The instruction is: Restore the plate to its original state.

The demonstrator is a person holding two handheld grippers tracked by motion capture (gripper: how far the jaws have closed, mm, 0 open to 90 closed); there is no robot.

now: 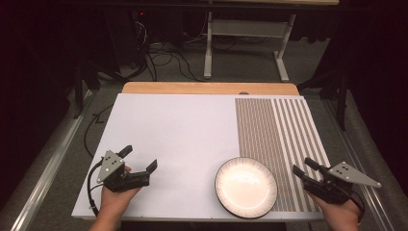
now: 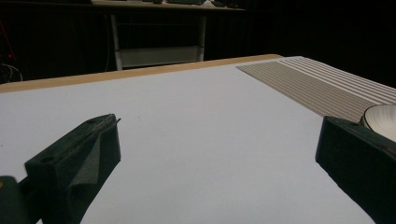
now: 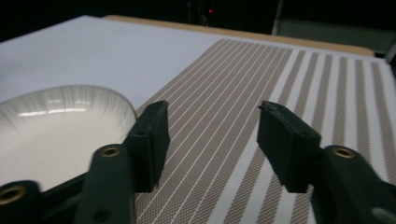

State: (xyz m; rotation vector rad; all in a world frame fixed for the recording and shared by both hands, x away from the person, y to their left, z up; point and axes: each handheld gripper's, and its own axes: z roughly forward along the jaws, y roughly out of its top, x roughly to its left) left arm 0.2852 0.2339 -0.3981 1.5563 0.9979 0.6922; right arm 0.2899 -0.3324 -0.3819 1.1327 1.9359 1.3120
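Observation:
A white plate (image 1: pixel 245 186) with a dark striped rim sits on the table near the front edge, right of centre. My left gripper (image 1: pixel 139 158) rests at the front left, open, nothing between its jaws; its own view shows the plate's edge (image 2: pixel 380 119) past the right jaw. My right gripper (image 1: pixel 303 167) is at the front right, just right of the plate, open and empty. In the right gripper view the plate (image 3: pixel 56 135) lies to the left of the jaws.
A white mat (image 1: pixel 178 139) covers the table, with a brown striped patch (image 1: pixel 274 134) on its right part. The wooden table edge (image 1: pixel 207 88) runs along the far side. Beyond it, cables and a metal stand (image 1: pixel 243 36) are on the floor.

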